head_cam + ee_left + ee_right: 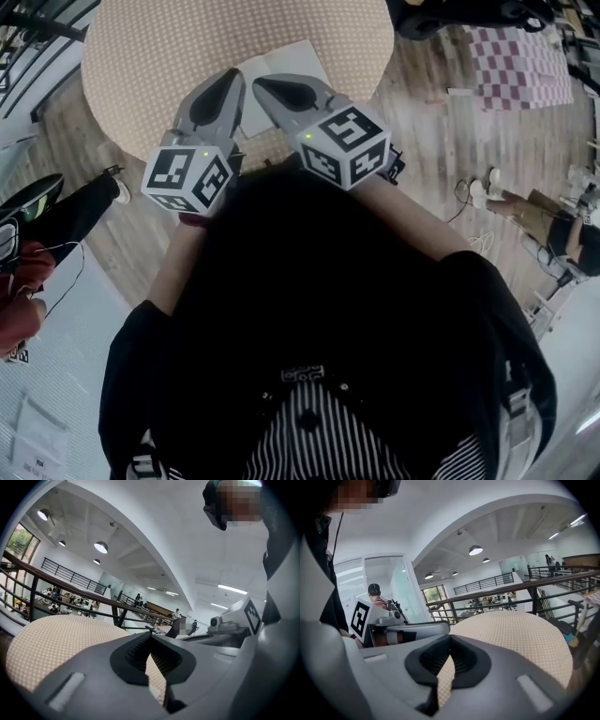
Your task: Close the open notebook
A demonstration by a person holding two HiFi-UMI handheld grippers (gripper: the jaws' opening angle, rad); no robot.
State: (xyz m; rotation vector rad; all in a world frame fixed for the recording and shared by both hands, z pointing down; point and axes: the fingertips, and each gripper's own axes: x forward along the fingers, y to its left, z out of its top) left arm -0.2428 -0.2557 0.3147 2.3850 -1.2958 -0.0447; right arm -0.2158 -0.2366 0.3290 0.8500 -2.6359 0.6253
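Note:
A white notebook [286,62] lies flat on the round table [150,56], which has a beige dotted cloth. The grippers hide its near part, so I cannot tell how its pages stand. My left gripper [231,77] and right gripper [262,85] hover side by side over the notebook's near edge, tips almost touching each other. In the left gripper view the left gripper [150,633] is shut with nothing between its pads, the cloth [56,634] below it. In the right gripper view the right gripper [450,636] is shut and empty too.
The table's near rim lies just under the marker cubes [187,176]. A person in red [21,309] stands at the left. A checked cloth [523,58] lies on the wooden floor at the upper right. A dark railing [70,592] runs behind the table.

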